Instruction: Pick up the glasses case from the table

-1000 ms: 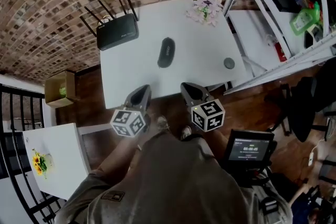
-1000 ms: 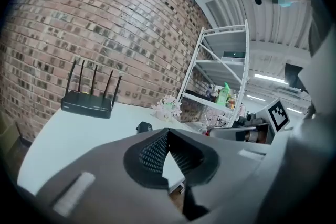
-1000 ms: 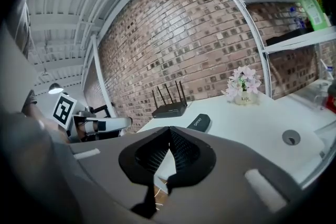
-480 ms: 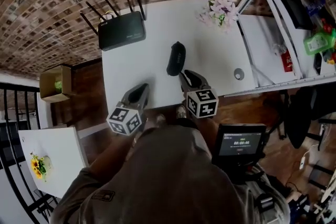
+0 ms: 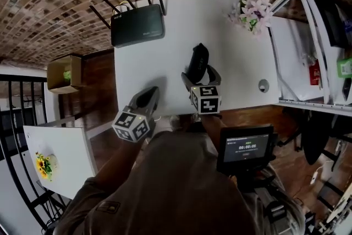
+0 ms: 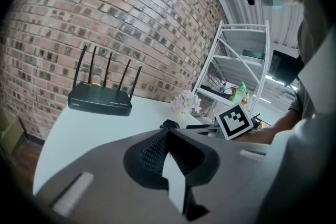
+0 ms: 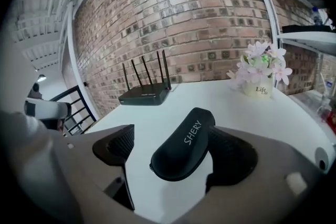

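The black glasses case (image 5: 198, 60) lies near the middle of the white table (image 5: 148, 69). My right gripper (image 5: 201, 71) reaches over the front edge, and its jaws are opening with the near end of the case between them. In the right gripper view the case (image 7: 184, 147) sits between the ribbed pads (image 7: 233, 152), close to the right pad and clear of the left one. My left gripper (image 5: 146, 99) hovers at the table's front edge, left of the case, shut and holding nothing; its pads (image 6: 157, 149) meet in the left gripper view.
A black router (image 5: 137, 25) with several antennas stands at the back left. A pot of pale flowers (image 5: 253, 11) sits at the back right, a small grey disc (image 5: 264, 85) near the right edge. A white shelf rack (image 5: 308, 36) adjoins the table's right side.
My right gripper has moved forward over the table to the case, and its jaws have opened around it. My left gripper has come up to the table's front edge.
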A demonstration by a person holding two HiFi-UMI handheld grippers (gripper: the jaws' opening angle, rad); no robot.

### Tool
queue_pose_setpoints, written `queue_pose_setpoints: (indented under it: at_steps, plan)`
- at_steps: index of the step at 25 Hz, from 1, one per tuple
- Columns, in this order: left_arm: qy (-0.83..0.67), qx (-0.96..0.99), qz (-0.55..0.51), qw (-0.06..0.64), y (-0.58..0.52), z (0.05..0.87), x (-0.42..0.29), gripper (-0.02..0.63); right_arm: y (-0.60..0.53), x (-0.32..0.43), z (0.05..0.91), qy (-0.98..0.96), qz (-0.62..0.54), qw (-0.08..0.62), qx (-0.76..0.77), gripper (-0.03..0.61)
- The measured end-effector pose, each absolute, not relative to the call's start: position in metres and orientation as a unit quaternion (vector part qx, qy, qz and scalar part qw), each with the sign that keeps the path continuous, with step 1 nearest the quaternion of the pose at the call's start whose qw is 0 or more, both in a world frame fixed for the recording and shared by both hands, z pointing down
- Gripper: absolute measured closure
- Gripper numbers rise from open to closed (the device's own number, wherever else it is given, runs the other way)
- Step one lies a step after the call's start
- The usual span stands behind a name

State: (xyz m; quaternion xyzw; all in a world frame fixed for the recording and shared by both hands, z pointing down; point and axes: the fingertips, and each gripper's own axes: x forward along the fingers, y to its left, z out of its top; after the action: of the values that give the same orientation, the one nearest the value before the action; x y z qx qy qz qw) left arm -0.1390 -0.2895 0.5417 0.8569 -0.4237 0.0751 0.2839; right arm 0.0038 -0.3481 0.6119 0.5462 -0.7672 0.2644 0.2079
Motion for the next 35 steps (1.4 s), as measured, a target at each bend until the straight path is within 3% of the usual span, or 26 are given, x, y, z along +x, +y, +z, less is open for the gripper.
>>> queue_pose_setpoints:
  at_steps: [3,5,20,35]
  plan:
    - [-0.425,0.853,0.080,0.291,-0.292,0.547,-0.144,0.612,-0.354,0.001,0.631,-0.751,0.265,0.240,0.555,0.076]
    - [-0.426,0.852,0.082,0.294,-0.294,0.549,-0.149,0.612,-0.355,-0.002,0.642,-0.744,0.268,0.258,0.555,0.063]
    - [-0.393,0.867,0.072,0.298,-0.313,0.552,-0.124,0.612,-0.336,0.046,0.652,-0.717,0.273,0.314,0.560,0.121]
    - [-0.418,0.854,0.081,0.298,-0.317,0.551,-0.142,0.612,-0.379,0.040,0.679,-0.695,0.345,0.280,0.565,0.142]
